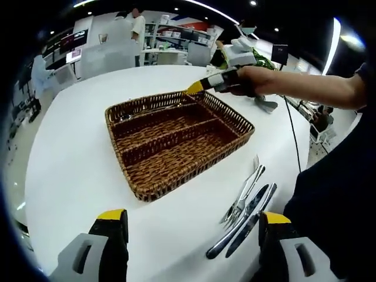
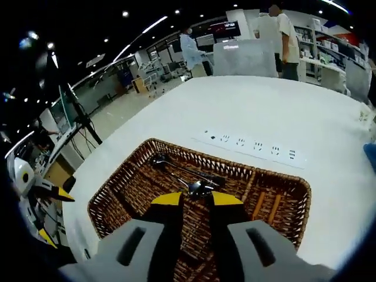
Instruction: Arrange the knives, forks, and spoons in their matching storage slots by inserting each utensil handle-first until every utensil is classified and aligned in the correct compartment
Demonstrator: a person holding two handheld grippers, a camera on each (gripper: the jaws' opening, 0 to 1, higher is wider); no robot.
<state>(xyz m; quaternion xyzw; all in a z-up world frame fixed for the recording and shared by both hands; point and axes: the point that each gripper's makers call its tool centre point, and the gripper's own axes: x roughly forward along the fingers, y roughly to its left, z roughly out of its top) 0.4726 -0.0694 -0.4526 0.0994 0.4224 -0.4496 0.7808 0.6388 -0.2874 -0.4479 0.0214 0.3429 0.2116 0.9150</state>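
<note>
- My right gripper [image 2: 197, 198] grasps a spoon [image 2: 198, 188] over the wicker tray [image 2: 106, 202].
- My left gripper [image 1: 194, 220] is released above the table [image 1: 76, 170].
- Forks and knives [image 1: 244, 214] lie beside the tray.

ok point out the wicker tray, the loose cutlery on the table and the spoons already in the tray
wicker tray [image 1: 154, 191]: left gripper view, near rim
loose cutlery [image 1: 247, 211]: left gripper view, handles
spoons [image 2: 197, 187]: right gripper view, a bowl

Open-plan lab or showroom, white table [image 1: 76, 147], display shelves [image 1: 170, 41], ceiling spotlights [image 2: 126, 13]
</note>
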